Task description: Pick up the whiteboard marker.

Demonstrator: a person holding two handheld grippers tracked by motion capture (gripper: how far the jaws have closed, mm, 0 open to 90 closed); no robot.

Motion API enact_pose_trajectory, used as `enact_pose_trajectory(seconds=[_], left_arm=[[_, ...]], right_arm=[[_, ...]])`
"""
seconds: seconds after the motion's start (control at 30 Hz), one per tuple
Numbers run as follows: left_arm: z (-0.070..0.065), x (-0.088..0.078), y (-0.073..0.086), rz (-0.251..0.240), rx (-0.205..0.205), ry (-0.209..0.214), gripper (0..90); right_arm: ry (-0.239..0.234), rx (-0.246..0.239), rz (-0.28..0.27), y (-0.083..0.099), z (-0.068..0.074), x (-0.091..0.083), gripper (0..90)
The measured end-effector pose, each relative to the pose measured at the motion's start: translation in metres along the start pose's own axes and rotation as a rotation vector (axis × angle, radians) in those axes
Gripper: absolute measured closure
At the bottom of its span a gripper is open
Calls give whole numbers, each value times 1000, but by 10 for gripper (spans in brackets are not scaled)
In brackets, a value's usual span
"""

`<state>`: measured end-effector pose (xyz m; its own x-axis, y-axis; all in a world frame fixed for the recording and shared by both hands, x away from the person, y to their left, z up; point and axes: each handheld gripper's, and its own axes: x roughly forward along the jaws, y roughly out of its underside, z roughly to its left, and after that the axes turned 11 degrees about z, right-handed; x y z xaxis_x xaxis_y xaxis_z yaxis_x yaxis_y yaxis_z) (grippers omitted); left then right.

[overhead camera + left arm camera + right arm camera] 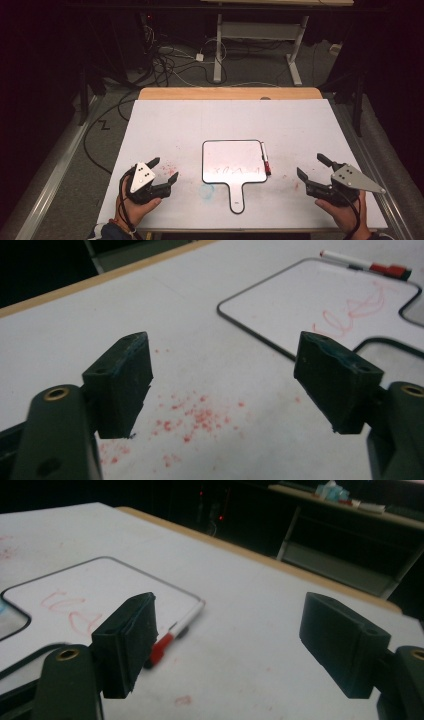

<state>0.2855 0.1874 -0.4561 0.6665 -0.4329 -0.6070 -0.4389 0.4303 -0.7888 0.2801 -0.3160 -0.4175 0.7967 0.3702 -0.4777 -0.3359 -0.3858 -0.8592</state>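
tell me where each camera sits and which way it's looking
High view: above the person's side, looking forward and down on the table; both hands, left gripper and right gripper show, open.
Left gripper view: rides the left gripper, looking past its fingers at the whiteboard.
Right gripper view: rides the right gripper, looking at the marker.
All views share the whiteboard and marker.

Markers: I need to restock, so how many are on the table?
1. The marker lies along the right edge of the whiteboard, red cap toward the person. None other is in sight.
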Motion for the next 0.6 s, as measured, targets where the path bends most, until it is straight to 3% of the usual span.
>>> enact_pose_trajectory(seconds=[0.1, 0.17, 0.3, 0.47, 0.6], left_arm=[[-4, 5, -4, 18, 40, 12, 202], [-6, 9, -4, 43, 62, 13, 203], [-9, 14, -4, 75, 100, 21, 208], [-8, 16, -3, 89, 94, 29, 209], [-9, 17, -3, 99, 108, 18, 223]], right_arm=[[-29, 0, 37, 6, -1, 1, 242], [-67, 35, 59, 5, -3, 2, 243], [-89, 28, 92, 5, -3, 4, 252], [-154, 56, 150, 4, -1, 16, 275], [-172, 36, 202, 3, 2, 30, 309]])
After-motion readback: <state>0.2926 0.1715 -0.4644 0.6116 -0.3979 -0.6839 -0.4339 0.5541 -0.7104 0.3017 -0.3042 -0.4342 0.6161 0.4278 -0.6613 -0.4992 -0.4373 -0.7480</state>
